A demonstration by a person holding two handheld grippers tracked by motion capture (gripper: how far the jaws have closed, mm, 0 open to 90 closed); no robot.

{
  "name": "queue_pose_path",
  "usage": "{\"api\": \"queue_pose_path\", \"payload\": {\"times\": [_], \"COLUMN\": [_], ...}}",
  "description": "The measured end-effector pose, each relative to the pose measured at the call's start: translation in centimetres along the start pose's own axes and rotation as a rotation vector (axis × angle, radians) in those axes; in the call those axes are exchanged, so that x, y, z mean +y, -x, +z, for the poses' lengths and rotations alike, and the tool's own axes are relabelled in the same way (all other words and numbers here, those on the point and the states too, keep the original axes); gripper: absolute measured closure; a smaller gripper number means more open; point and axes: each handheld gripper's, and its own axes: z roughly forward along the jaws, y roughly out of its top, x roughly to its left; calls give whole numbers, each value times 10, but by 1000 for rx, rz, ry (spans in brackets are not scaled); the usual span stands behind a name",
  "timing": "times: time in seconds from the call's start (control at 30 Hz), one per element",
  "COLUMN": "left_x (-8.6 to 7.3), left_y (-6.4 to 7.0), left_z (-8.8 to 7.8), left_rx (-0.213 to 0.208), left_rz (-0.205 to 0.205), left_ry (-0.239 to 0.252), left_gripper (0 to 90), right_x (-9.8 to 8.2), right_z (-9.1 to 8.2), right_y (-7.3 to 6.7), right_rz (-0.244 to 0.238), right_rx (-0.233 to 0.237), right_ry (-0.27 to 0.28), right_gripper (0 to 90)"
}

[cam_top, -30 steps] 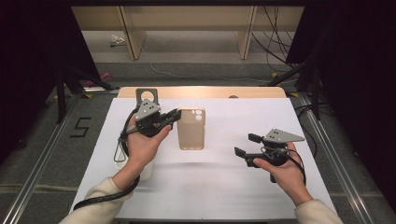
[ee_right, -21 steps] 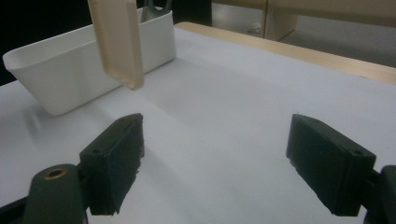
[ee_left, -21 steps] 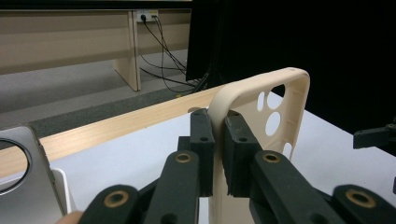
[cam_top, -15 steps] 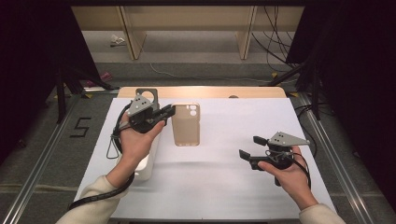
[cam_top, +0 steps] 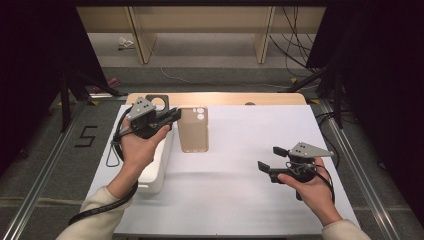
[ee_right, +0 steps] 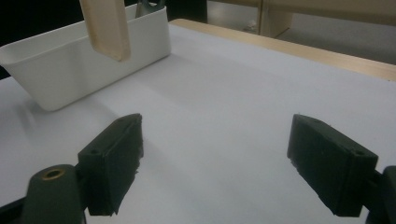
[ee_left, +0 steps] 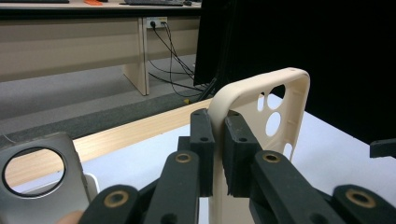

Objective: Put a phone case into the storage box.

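Two grippers are held by a person at a table covered with a white sheet (cam_top: 240, 150), forearms entering from the near edge. Nearest, on the person's right, the right gripper (cam_top: 272, 162) sits low over the bare sheet with its jaws spread wide and nothing between them; its own view shows the two black pads (ee_right: 116, 158) well apart above the white surface. Farther in, on the left side, a white bin (cam_top: 156, 172) lies lengthwise on the sheet, partly under the left forearm. Beyond it, the left gripper (cam_top: 172, 116) is raised above the table, its jaws pressed together on the long edge of a beige phone case (cam_top: 193, 129). In the left gripper view the case (ee_left: 261, 121) stands between the pads, gripped at its rim, with the camera cut-outs visible near its top corner. From the right gripper view the case hangs clear above the bin (ee_right: 88, 46). A grey metal plate with a round hole (ee_left: 37, 172) lies just behind the left gripper, near the table's far wooden edge (cam_top: 225, 98).
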Motion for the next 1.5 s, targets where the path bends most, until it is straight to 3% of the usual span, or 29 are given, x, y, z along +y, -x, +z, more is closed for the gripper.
{"api": "queue_pose_path", "payload": {"times": [0.8, 1.5], "left_x": [15, 24], "left_y": [-22, -45], "left_z": [-15, -31], "left_rx": [0, 39], "left_rz": [22, 31], "left_ry": [11, 25], "left_gripper": [833, 834], "right_x": [-4, -5], "right_z": [-5, -7], "right_y": [2, 4], "right_rz": [5, 8], "right_rx": [-10, -19], "right_ry": [-7, -10], "right_gripper": [190, 183]}}
